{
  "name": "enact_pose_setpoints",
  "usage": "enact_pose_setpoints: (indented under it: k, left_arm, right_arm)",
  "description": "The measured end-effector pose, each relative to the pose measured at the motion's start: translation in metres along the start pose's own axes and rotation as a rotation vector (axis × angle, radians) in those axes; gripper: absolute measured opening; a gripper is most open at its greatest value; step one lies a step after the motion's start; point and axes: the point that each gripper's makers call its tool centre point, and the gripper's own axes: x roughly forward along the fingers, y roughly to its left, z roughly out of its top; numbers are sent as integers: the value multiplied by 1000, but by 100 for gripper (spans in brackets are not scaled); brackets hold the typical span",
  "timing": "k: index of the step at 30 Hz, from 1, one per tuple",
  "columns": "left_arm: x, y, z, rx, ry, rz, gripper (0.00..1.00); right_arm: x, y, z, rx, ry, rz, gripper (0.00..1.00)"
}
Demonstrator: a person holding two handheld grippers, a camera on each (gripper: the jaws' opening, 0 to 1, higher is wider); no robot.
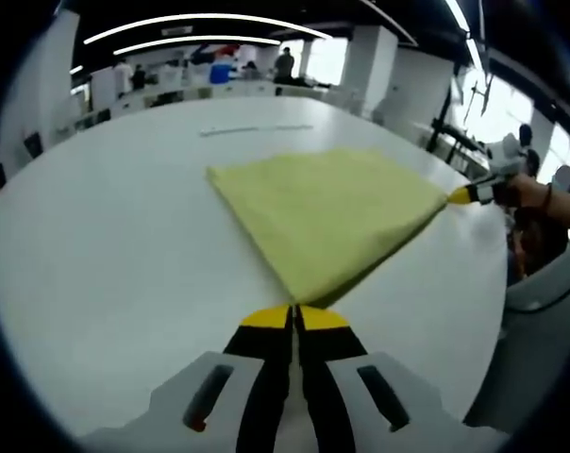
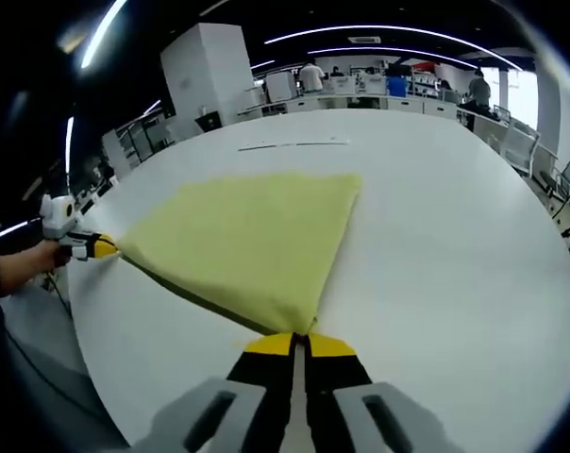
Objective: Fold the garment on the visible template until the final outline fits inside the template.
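A pale yellow-green garment lies folded on the white table, stretched between both grippers. In the left gripper view my left gripper is shut on the near corner of the garment, its yellow-tipped jaws pressed together. The right gripper comes in from the right, shut on the far right corner, held by a hand. In the right gripper view the garment spreads ahead, my right gripper is shut on its near corner, and the left gripper pinches the left corner. A thin line on the table lies beyond the garment.
The table edge curves close to the person's hand on the left. Desks, pillars and several people stand in the far background. A grey chair sits beside the table at the right.
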Motion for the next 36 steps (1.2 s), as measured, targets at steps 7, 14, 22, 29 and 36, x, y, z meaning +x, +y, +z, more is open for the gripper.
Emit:
enact_pose_setpoints:
  k: [7,14,22,29,36]
  left_arm:
    - [-7,0,12,-49,-41,-8,31]
    - [-15,-9,28,-45,-105,-18,59]
    - [-26,-12,41,-70,-138,-27,74]
    - [-40,-20,45,-72,-160,-51,90]
    - [-49,-23,45,-60,-168,-33,97]
  right_arm:
    - [1,9,5,21,5,26,29]
    - [-5,27,21,-17,-15,53,61]
    - [-16,39,33,-50,-32,73,80]
    - [-33,53,47,-82,-60,91,90]
    - [-48,69,52,-103,-70,108,95]
